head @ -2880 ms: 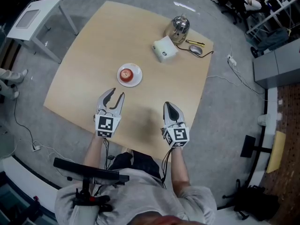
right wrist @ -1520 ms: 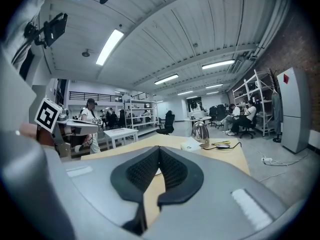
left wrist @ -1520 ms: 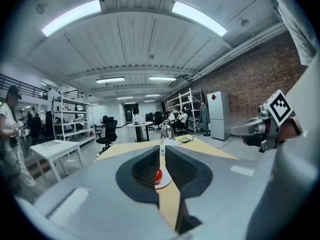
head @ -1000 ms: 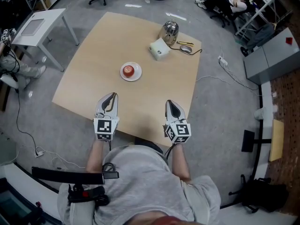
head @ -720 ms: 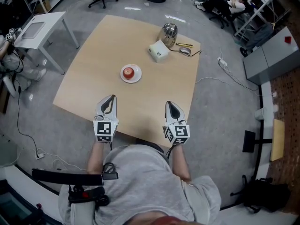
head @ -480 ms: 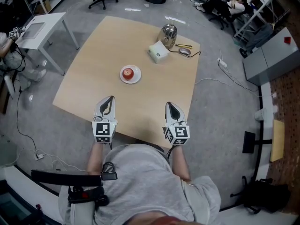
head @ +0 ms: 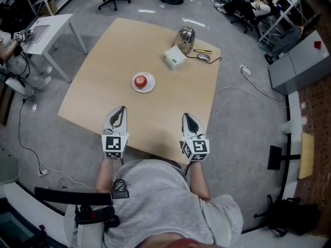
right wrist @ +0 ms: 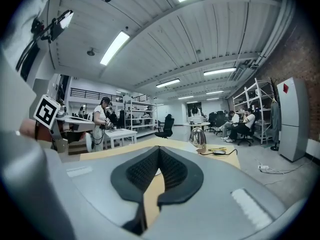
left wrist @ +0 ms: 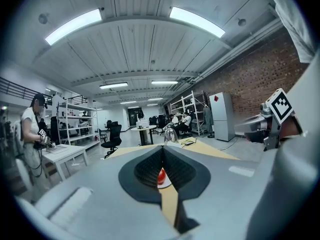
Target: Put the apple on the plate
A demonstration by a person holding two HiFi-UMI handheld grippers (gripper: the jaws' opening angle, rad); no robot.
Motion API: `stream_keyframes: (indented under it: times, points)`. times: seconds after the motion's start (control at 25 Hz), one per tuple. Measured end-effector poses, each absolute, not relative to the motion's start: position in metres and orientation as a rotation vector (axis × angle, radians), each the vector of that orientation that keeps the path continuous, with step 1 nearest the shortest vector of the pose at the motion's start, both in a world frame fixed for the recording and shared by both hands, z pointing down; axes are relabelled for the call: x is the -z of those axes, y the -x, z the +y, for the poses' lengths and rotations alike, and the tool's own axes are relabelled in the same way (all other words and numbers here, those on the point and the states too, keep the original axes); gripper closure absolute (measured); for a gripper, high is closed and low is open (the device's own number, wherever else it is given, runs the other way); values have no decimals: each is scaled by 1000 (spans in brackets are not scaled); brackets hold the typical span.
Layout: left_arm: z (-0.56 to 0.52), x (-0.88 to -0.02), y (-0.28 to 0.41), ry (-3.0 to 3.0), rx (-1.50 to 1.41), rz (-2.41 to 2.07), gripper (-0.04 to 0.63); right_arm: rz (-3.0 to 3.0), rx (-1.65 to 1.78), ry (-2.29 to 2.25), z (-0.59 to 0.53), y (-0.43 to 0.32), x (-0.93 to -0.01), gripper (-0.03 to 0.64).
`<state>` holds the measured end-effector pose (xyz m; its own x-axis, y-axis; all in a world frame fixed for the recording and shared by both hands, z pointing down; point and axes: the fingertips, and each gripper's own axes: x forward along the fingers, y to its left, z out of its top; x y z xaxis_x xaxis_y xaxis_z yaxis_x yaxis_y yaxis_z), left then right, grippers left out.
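Note:
A red apple [head: 140, 80] rests on a small white plate [head: 150, 86] near the middle of the tan table [head: 103, 61]. My left gripper [head: 122, 109] hovers over the table's near edge, well short of the plate, with its jaws shut and nothing between them. In the left gripper view a sliver of the apple [left wrist: 162, 175] shows through the gap below the closed tips of the left gripper [left wrist: 162, 148]. To the right, my right gripper [head: 186, 116] is shut too and holds nothing. Its pads [right wrist: 170, 170] meet at the tip.
At the table's far corner stand a shiny metal kettle [head: 185, 35], a white box [head: 175, 57] and a corded mouse [head: 204, 57]. A white side table [head: 44, 27] and a person [head: 10, 43] are at the left. Shelves and chairs fill the back.
The left gripper's jaws stood open in the earliest frame and are shut now. The head view has pulled back since then. Both grippers have kept their place over the last second.

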<state>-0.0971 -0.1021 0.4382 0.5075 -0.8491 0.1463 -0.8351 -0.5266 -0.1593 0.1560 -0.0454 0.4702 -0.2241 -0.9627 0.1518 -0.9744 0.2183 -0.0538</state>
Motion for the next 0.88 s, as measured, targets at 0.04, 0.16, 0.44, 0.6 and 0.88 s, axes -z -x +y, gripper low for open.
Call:
stream_keyframes:
  times: [0.04,0.16,0.44,0.6,0.88]
  points:
    - [-103,-438,97,2668,319,1493,575,-2385,-212,-1899,-45,-156,-471,612]
    - [-105,-438,94,2670,312,1490,575,-2387,-224,-1898,-46,-158,-472,612]
    - [-103,-438,93,2670,315,1487,575,-2389,-233,-1895,-45,-159,-474,612]
    - [-101,-438,93,2676,310,1492,575,-2393,-239,-1883,-44,-158,-473,612]
    - [-106,-441,94,2675,314,1492,575,-2395,-245,-1881,-48,-157,-477,612]
